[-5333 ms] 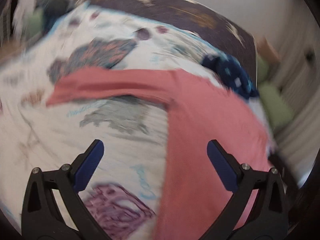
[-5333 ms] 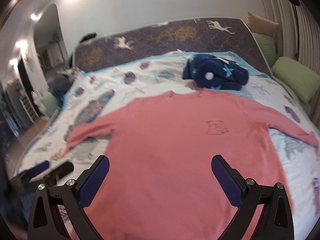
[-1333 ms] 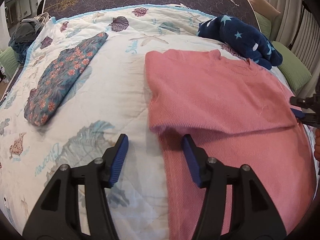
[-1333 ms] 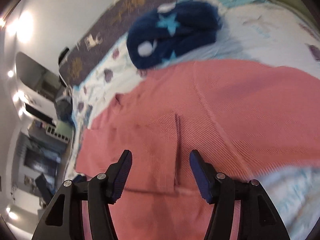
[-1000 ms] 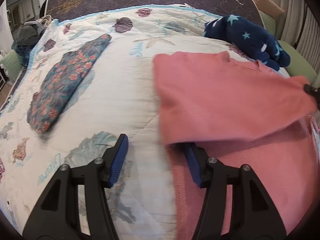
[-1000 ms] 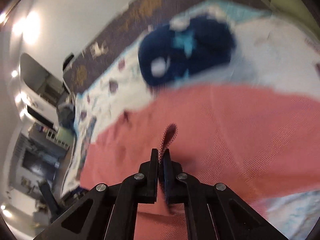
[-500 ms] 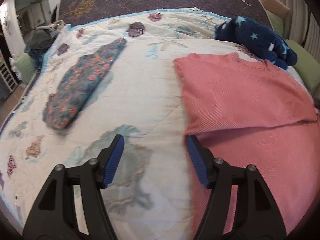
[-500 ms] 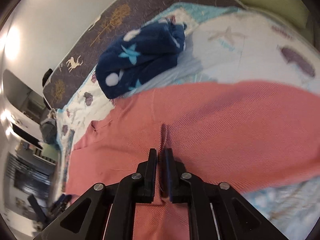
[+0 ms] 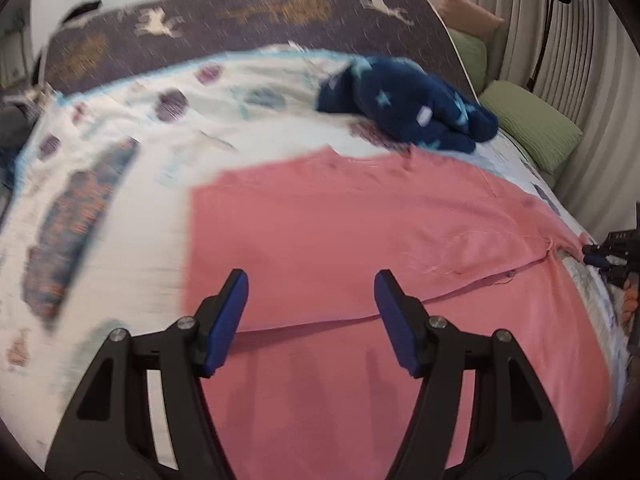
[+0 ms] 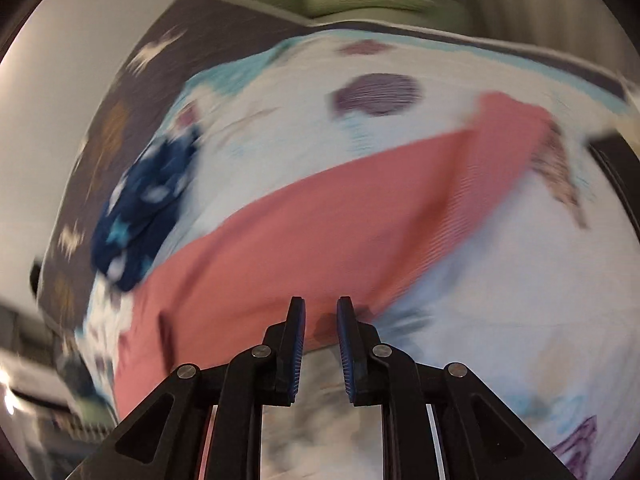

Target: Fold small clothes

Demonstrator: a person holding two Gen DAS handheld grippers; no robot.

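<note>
Pink sweater (image 9: 360,240) flat on quilt (image 9: 132,208); left gripper (image 9: 312,316) wide open above; right gripper (image 10: 321,332) slightly parted, empty.

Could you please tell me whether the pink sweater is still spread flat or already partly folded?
Partly folded. On the pink sweater one sleeve lies across the body, its edge a diagonal line over the layer below; the other sleeve lies stretched out on the quilt.
</note>
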